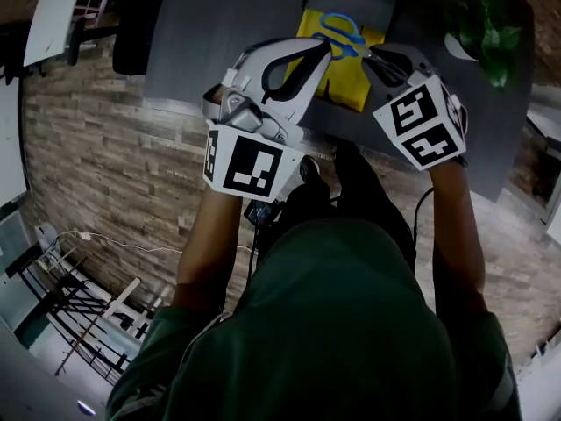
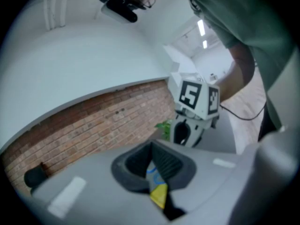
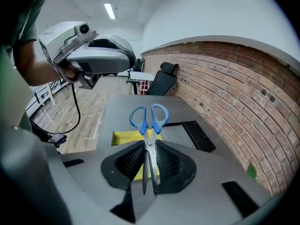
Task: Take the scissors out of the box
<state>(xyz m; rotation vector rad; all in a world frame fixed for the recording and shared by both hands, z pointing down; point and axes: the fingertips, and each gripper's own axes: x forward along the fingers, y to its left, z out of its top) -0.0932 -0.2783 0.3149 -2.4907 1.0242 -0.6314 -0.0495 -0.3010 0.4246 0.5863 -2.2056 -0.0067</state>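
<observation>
Blue-handled scissors [image 1: 340,35] [image 3: 149,121] are lifted above the yellow box [image 1: 346,82] [image 3: 124,137], which lies on the dark grey table [image 1: 219,33]. My right gripper [image 1: 372,58] [image 3: 150,144] is shut on their blades, the handles pointing away from it. In the left gripper view that gripper [image 2: 183,134] hangs ahead under its marker cube. My left gripper [image 1: 323,55] [image 2: 153,156] hovers over the box's near left part with its jaws drawn together to a thin slit; yellow and a bit of blue show through it. I see nothing held in it.
A green plant [image 1: 491,33] [image 3: 251,170] stands at the table's right end. A dark flat panel [image 3: 199,135] lies beside the box. A black chair [image 3: 161,81] sits at the table's far end. Wooden floor with a cable [image 1: 131,244] lies to the left.
</observation>
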